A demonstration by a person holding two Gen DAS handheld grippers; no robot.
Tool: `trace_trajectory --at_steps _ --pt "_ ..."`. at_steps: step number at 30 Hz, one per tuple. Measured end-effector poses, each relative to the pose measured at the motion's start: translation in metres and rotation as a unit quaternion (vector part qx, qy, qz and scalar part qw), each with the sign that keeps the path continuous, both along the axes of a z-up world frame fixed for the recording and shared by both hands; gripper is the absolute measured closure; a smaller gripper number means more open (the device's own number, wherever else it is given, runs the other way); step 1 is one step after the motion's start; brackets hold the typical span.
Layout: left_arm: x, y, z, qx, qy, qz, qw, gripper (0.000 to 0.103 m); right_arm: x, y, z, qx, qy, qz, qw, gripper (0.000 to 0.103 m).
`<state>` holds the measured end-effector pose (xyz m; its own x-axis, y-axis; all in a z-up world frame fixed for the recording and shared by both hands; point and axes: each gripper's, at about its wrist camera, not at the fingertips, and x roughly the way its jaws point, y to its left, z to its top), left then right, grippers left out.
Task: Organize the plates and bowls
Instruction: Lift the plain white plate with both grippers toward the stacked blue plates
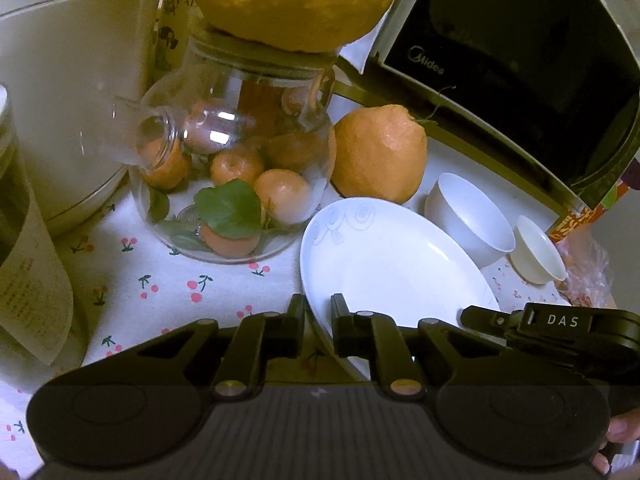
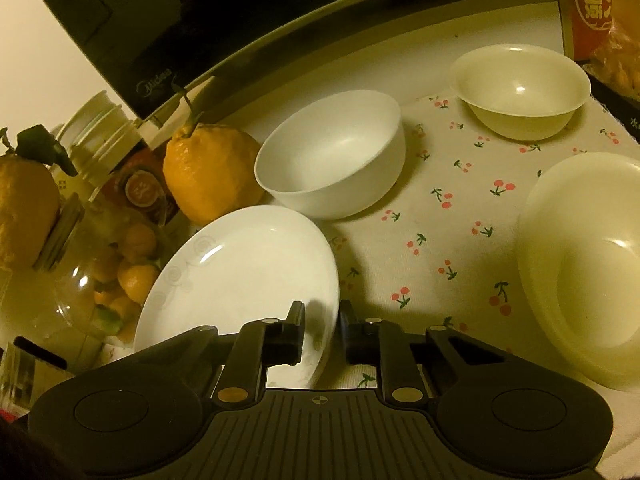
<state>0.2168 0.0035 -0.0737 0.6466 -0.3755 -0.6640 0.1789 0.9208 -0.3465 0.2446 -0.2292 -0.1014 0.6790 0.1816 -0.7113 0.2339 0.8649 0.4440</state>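
A white plate (image 1: 392,264) with a faint swirl pattern is held tilted above the cherry-print cloth. My left gripper (image 1: 318,320) is shut on its left rim. My right gripper (image 2: 322,322) is shut on its right rim, and the plate (image 2: 244,272) shows there too. The right gripper's finger also shows in the left wrist view (image 1: 560,328). A white bowl (image 2: 332,156) stands behind the plate, also in the left wrist view (image 1: 472,216). A smaller cream bowl (image 2: 520,88) stands farther back, also in the left wrist view (image 1: 538,250). A cream deep plate (image 2: 580,264) lies at the right.
A glass jar (image 1: 236,168) of small oranges stands left of the plate, with a large citrus fruit (image 1: 380,152) beside it. A black Midea microwave (image 1: 500,60) stands behind. A white cooker (image 1: 60,100) is at the far left. A red snack bag (image 2: 600,8) is at the back right.
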Motion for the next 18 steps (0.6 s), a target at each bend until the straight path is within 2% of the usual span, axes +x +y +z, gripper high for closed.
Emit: trace_trajectory --at_steps 18 --pt "-0.022 0.011 0.031 -0.023 0.002 -0.006 0.9997 0.091 -0.034 0.008 0.04 -0.004 -0.003 0.013 1.0 0.085"
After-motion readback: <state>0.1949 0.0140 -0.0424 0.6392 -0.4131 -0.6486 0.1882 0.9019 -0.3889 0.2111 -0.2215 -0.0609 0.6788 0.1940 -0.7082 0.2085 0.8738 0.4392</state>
